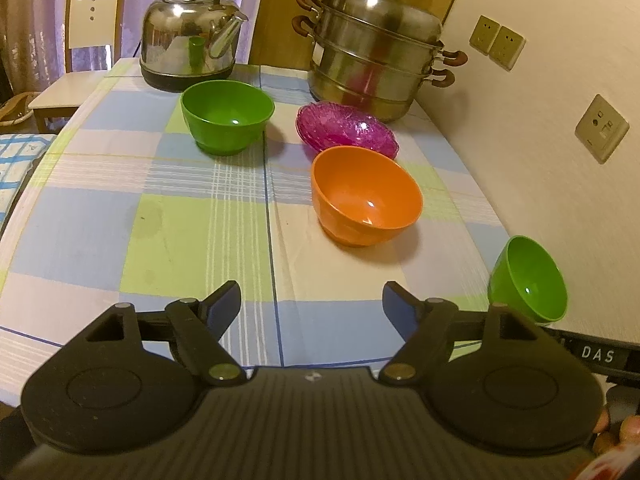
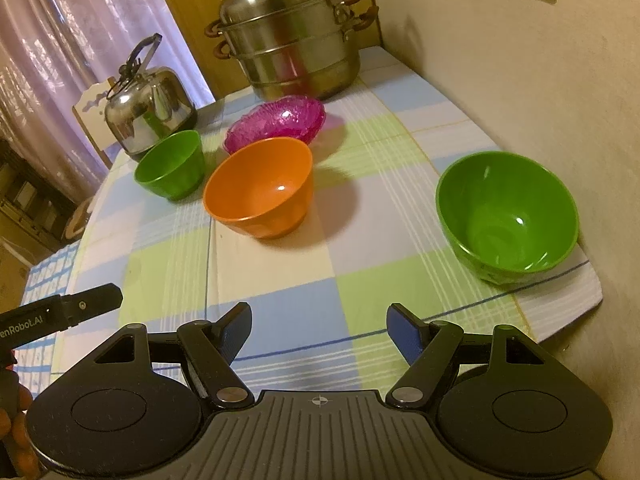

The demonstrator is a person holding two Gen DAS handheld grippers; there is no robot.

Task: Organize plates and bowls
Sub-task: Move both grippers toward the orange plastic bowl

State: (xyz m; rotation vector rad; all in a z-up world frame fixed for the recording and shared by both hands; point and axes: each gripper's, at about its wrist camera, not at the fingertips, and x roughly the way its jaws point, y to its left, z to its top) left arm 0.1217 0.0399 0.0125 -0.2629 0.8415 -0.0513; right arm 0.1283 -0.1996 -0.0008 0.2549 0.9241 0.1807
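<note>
Several bowls stand upright on a checked tablecloth point(image 1: 168, 216). In the left wrist view a green bowl point(image 1: 227, 117) is far left, a pink glass dish point(image 1: 346, 130) far right, an orange bowl point(image 1: 366, 195) in front of the dish, and a second green bowl point(image 1: 528, 278) at the right by the wall. My left gripper point(image 1: 312, 304) hovers open over bare cloth. The right wrist view shows the orange bowl point(image 2: 259, 186), the pink glass dish point(image 2: 276, 121), the far green bowl point(image 2: 170, 164) and the near green bowl point(image 2: 507, 216). My right gripper point(image 2: 319, 322) is open, nothing between its fingers.
A steel kettle point(image 1: 191, 28) and a stacked steamer pot point(image 1: 376, 50) stand at the table's far end. A wall with sockets point(image 1: 602, 128) runs along the right edge. A wooden chair point(image 1: 84, 52) is beyond the far left corner. The left gripper's finger point(image 2: 94, 300) shows at left.
</note>
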